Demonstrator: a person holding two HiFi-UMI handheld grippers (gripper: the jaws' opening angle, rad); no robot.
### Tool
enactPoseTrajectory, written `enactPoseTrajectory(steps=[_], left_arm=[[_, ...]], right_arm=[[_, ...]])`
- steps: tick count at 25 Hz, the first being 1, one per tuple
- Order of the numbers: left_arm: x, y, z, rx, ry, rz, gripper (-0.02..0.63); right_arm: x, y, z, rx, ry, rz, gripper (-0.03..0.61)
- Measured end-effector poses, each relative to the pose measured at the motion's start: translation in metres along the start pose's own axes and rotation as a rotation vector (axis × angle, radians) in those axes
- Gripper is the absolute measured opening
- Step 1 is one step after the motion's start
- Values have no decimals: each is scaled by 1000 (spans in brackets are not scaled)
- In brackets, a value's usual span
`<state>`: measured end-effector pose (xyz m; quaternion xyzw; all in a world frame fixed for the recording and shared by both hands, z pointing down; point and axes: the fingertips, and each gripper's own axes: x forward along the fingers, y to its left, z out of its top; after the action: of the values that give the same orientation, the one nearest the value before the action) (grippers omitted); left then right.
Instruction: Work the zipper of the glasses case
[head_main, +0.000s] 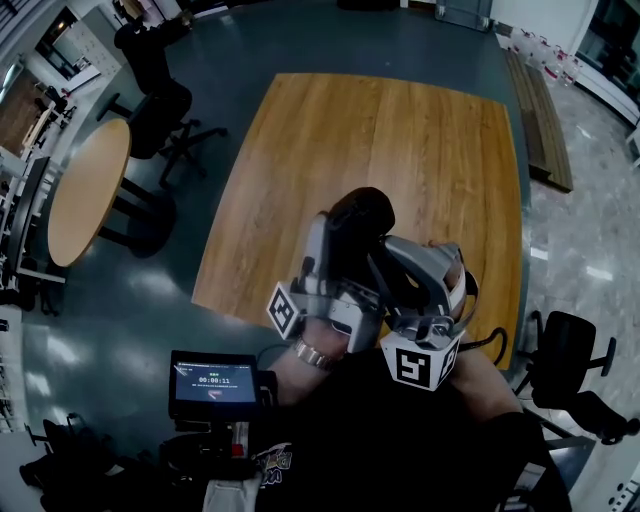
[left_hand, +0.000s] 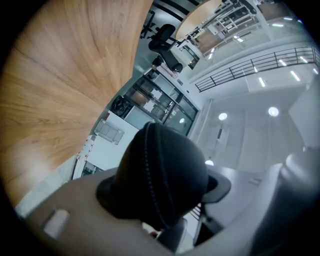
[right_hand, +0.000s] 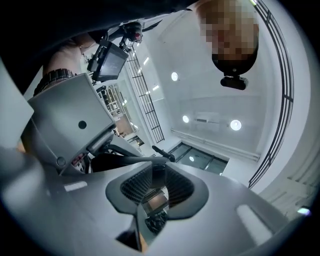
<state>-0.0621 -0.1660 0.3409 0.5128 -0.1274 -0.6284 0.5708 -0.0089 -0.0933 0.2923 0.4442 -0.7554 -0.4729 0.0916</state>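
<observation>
Holding black glasses case (left_hand: 187, 165) raised over near edge of wooden table (head_main: 400, 150), clear of it. Clamped end-on in left gripper (left_hand: 172, 202), jaws wide around its body, zipper teeth (left_hand: 149, 170) running up its rounded end. Pinched in right gripper (right_hand: 156, 187): thin dark zipper pull (right_hand: 156, 170), pads nearly together, likewise above table's near edge.

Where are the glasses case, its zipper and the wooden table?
glasses case (left_hand: 184, 170), left gripper view, on its black shell.
zipper (left_hand: 146, 167), left gripper view, on the row of teeth.
wooden table (head_main: 400, 150), head view, on its bare top.
</observation>
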Motion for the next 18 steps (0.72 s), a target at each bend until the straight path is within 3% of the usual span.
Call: enactPoseTrajectory(steps=[4,7,10,18], left_arm=[[0,-1,0,12,12,-4,284],[0,-3,2,15,3,-12,285],[-3,-1,5,27,-7,-4,284],[-2,0,4,40,8,12,284]], right_arm=[[-3,1,-2,-4,5,10,57],[-8,-4,-6,28,8,-7,-3],[-11,-14,-8,76,3,-31,-3],[-6,-1,-10,83,17,17,26]])
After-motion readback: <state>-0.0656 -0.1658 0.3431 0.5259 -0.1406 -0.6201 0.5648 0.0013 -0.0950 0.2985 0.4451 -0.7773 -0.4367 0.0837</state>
